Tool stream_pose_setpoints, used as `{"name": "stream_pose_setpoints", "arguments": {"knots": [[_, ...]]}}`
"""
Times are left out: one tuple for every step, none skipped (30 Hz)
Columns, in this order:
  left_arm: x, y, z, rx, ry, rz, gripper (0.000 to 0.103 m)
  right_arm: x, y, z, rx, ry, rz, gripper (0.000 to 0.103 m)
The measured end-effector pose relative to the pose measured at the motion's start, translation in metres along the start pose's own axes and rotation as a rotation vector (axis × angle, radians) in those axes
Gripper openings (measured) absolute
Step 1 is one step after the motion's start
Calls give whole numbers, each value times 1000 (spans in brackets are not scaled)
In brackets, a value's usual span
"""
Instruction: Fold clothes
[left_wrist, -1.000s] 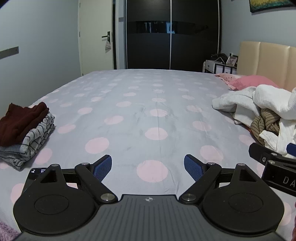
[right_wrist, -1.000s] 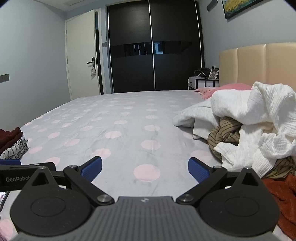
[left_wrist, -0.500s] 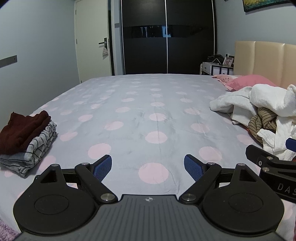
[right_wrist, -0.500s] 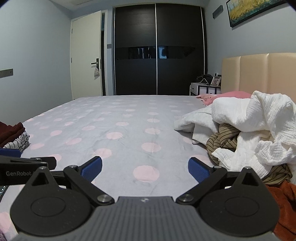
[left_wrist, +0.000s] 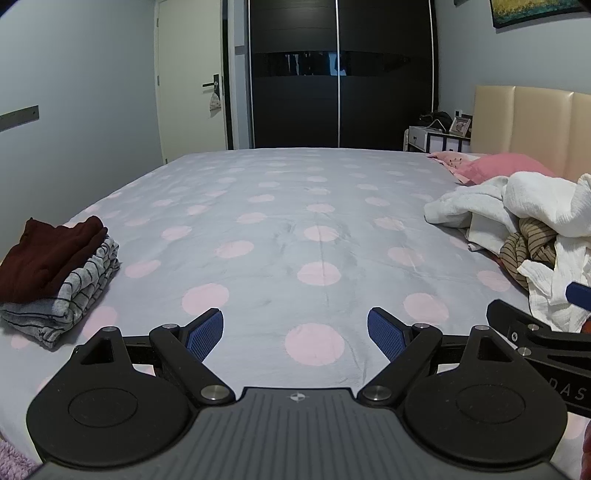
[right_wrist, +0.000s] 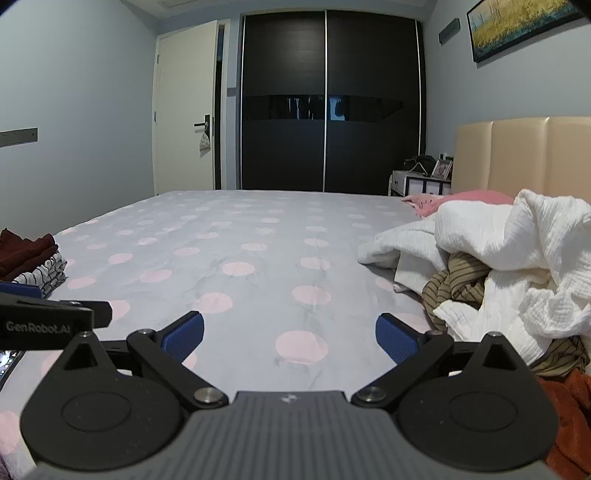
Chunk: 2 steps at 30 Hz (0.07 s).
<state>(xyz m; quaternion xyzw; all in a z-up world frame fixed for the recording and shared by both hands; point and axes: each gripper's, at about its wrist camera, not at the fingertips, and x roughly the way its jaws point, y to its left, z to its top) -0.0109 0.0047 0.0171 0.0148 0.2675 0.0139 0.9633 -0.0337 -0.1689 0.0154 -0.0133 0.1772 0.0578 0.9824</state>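
Hovering over bed (left_wrist: 280, 206), left gripper (left_wrist: 295, 334) and right gripper (right_wrist: 290, 338) empty, jaws spread wide. Partway done: folded stack (left_wrist: 55, 273) at left edge, maroon knit atop grey striped jersey. Left to fold: pile (right_wrist: 498, 266) at right, crinkled white gauze, olive striped fabric, rust fleece. Bedspread soft, pink-dotted.

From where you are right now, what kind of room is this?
A bedroom, most likely in a home: a large bed with a padded headboard, a dark sliding-door wardrobe, and a nightstand. Unfolded laundry lies on the bed.
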Motion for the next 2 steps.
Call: {"name": "stream_pose_setpoints", "arguments": {"knots": [[0,0,0,0,-2,1,86,1,0,0,3,2,1,100],[0,1,0,0,-4,3,86,1,0,0,5,5,2,100]]}}
